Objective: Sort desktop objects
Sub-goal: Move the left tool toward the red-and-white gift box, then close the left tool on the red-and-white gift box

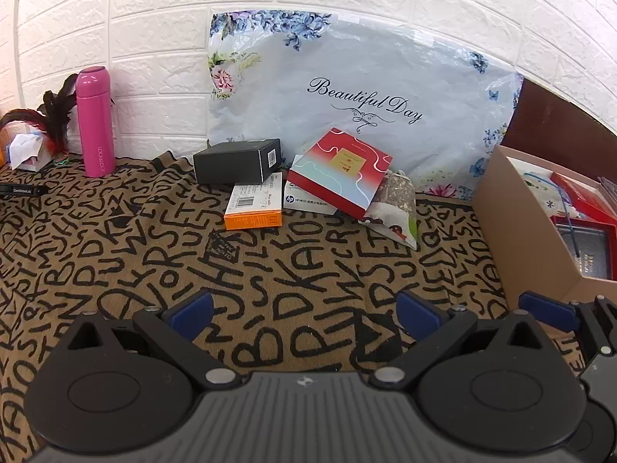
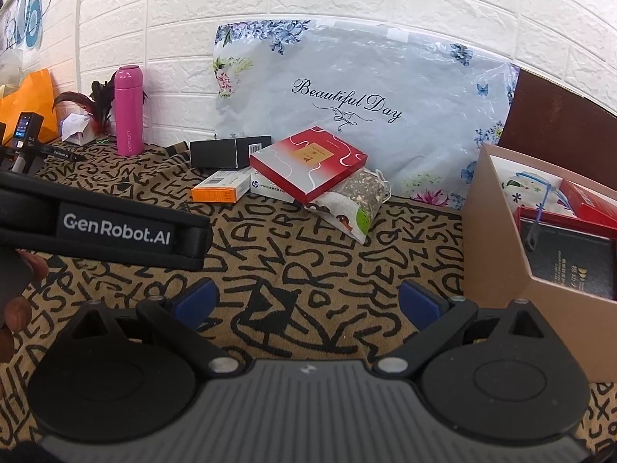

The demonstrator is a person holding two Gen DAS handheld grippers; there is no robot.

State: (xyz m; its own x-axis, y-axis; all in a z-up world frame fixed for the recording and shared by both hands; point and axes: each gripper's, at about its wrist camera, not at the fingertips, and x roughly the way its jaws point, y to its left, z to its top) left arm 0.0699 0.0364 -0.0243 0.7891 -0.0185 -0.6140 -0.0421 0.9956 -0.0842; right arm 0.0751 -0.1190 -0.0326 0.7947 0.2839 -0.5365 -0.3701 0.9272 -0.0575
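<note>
A pile of objects lies at the back of the letter-print cloth: a black box (image 1: 237, 160) (image 2: 227, 151), an orange box (image 1: 252, 206) (image 2: 219, 189), a white HP box (image 1: 304, 198) (image 2: 266, 187), a red patterned box (image 1: 339, 171) (image 2: 308, 162) leaning on top, and a pouch of dried bits (image 1: 395, 208) (image 2: 353, 202). My left gripper (image 1: 304, 308) is open and empty, low over the cloth, well short of the pile. My right gripper (image 2: 308, 301) is open and empty too, beside the cardboard box (image 1: 513, 208) (image 2: 497, 223).
The cardboard box at the right holds red boxes and a dark book (image 2: 570, 262). A pink bottle (image 1: 94, 123) (image 2: 129, 112), feathers and tissue stand at the back left. A floral plastic bag (image 1: 366, 88) leans on the brick wall. The left gripper's body (image 2: 112, 227) crosses the right wrist view.
</note>
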